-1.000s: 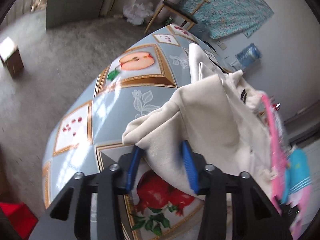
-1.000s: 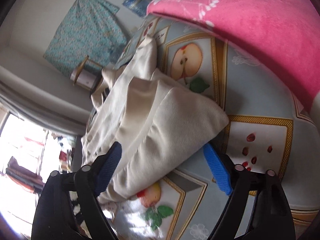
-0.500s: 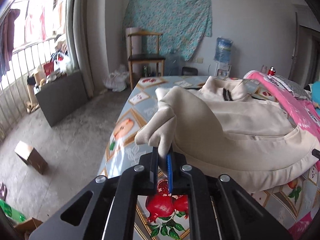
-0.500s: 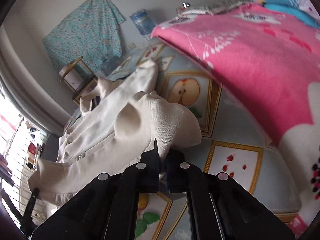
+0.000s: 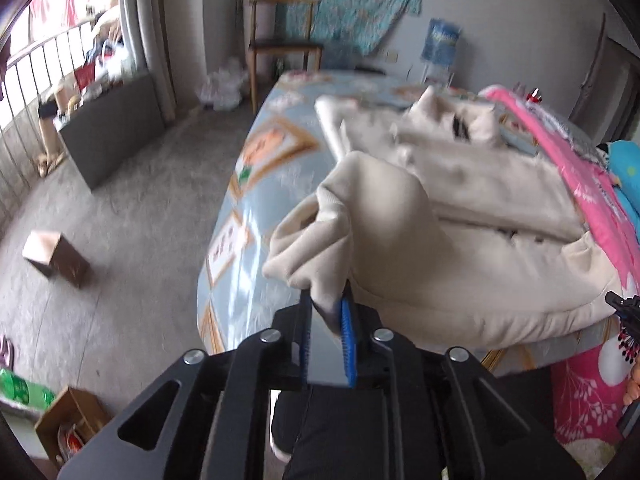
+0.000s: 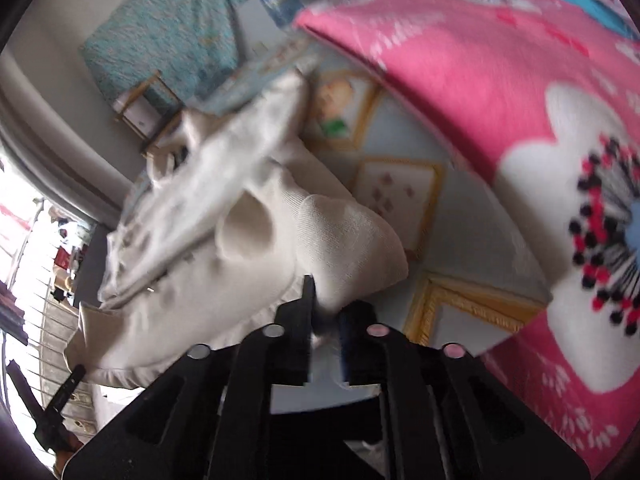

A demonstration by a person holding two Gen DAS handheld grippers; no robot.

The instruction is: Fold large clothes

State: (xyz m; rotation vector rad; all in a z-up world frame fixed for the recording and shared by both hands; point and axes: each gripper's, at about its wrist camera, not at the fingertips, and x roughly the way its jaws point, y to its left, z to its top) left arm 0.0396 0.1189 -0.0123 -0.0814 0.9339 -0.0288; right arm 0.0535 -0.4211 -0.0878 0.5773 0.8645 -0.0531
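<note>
A large cream sweatshirt (image 5: 460,216) lies along a bed with a blue fruit-print sheet (image 5: 260,168). My left gripper (image 5: 327,312) is shut on a bunched corner of its hem and holds it lifted above the bed's near end. In the right wrist view my right gripper (image 6: 326,312) is shut on another bunched corner of the sweatshirt (image 6: 248,240), also lifted. The rest of the garment stretches away toward its collar at the far end. The right gripper's tip (image 5: 624,308) shows at the left view's right edge.
A pink floral blanket (image 6: 500,92) lies along the bed's right side, next to the sweatshirt. A wooden chair (image 5: 280,44) and a water jug (image 5: 442,40) stand beyond the bed. On the floor to the left are a cardboard box (image 5: 56,258) and a grey cabinet (image 5: 112,128).
Both grippers went from open around the hem to shut on its corners. They have since lifted and pulled the hem back toward me; the frames are blurred by motion.
</note>
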